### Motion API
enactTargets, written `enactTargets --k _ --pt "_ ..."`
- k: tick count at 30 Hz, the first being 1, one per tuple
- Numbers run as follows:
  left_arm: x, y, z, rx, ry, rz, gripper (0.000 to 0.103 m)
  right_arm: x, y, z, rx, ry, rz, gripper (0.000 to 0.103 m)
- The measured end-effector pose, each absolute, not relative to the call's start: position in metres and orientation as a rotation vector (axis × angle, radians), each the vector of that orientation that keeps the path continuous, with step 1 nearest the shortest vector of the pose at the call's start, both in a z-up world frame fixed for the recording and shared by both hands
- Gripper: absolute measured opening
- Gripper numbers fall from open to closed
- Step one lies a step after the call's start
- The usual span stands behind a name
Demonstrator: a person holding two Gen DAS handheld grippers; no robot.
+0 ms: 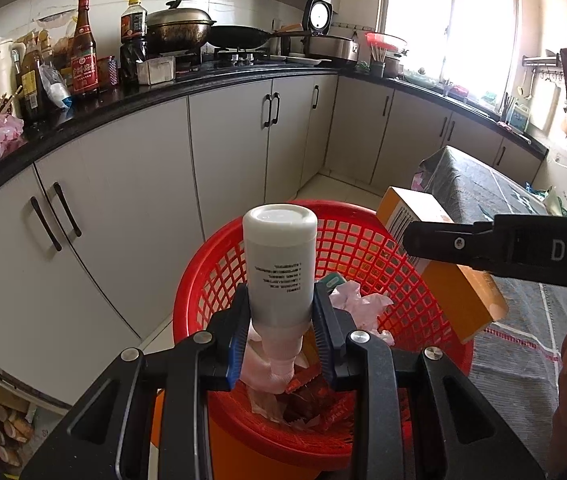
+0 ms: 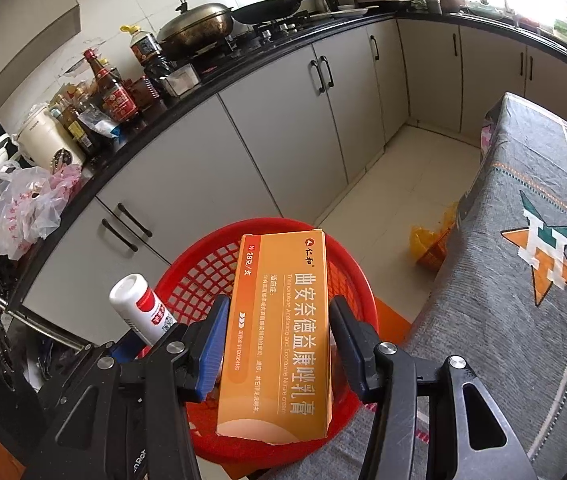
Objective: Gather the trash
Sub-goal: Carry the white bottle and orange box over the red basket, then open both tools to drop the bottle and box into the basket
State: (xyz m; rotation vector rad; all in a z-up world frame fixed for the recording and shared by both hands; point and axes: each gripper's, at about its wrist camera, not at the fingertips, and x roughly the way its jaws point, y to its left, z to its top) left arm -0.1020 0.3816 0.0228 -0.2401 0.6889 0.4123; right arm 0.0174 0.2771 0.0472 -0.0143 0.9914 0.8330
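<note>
My left gripper (image 1: 281, 336) is shut on a white plastic bottle (image 1: 279, 264), held upright over the red mesh basket (image 1: 415, 316). The bottle also shows in the right wrist view (image 2: 141, 308) at the lower left. My right gripper (image 2: 279, 344) holds an orange medicine box (image 2: 279, 336) over the same basket (image 2: 199, 280); its left pad touches the box, and a thin gap shows at the right pad. In the left wrist view the box (image 1: 435, 264) hangs over the basket's right rim. Pink crumpled wrappers (image 1: 357, 304) and red packets lie inside the basket.
The basket sits on an orange bucket (image 1: 235, 452). A table with a grey patterned cloth (image 2: 523, 280) stands to the right. Grey cabinets (image 1: 143, 200) under a black counter with bottles (image 1: 83, 52) and pans run along the left and back. A yellow bag (image 2: 431, 244) lies on the floor.
</note>
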Motion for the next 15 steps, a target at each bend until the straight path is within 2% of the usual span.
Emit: enactTargets --k 15 --pt "-0.093 0.388 0.019 -0.246 0.699 0.413 0.029 0.027 0.286 0.032 -0.012 1.029 0.829 0.057"
